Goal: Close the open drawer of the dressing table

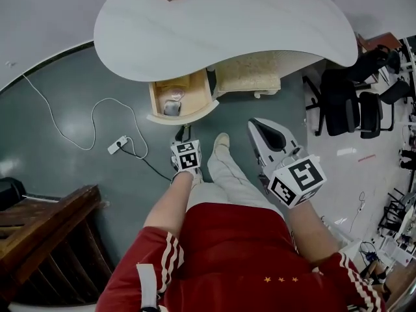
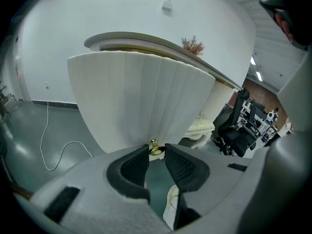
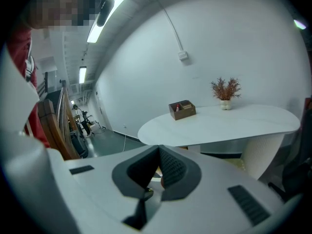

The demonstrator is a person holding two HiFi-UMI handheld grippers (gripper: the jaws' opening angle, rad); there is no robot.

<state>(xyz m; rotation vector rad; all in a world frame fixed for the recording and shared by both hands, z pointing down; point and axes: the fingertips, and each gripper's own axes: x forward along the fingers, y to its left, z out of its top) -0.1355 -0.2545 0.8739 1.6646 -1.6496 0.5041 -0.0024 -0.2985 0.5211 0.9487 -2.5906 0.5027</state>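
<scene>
Grey-green floor (image 1: 71, 90) below, with a white cable (image 1: 97, 109) and a power strip (image 1: 117, 144) lying well off to the left of the left claw (image 1: 184, 135). Straight ahead of that claw, at its tips: the open drawer (image 1: 155, 99) of the white table (image 1: 260, 25), pulled out from under the curved top. Wooden inside, with a dark object (image 1: 171, 108) and a pale object (image 1: 175, 94) lying in it, both too blurred to name.

From the left gripper view: ribbed white drawer front (image 2: 136, 96) filling the space directly ahead of and above the claw, and a small brass knob (image 2: 155, 146) at its lower edge. Left claw roughly half closed, pinching that knob between the tips of its 2 dark pads. Nothing else in the grip. Tilted forward and down toward the drawer.

Right claw (image 1: 257, 127) held clear of the drawer, off to the right of the left claw and touching nothing. Pads drawn together at the tips, with nothing between them. Between the 2 claws, lower down: a light shoe (image 1: 221, 143) on the floor.

Ahead of and above the right claw: the rounded table top, carrying a brown wooden box (image 3: 182, 109) toward the left and a small pot of dried reddish twigs (image 3: 225, 92) further right, the 2 well apart.

Well off to the right of the right claw: black office chairs (image 1: 351, 103). Behind and to the left of the left claw: a dark wooden structure (image 1: 45, 233).
</scene>
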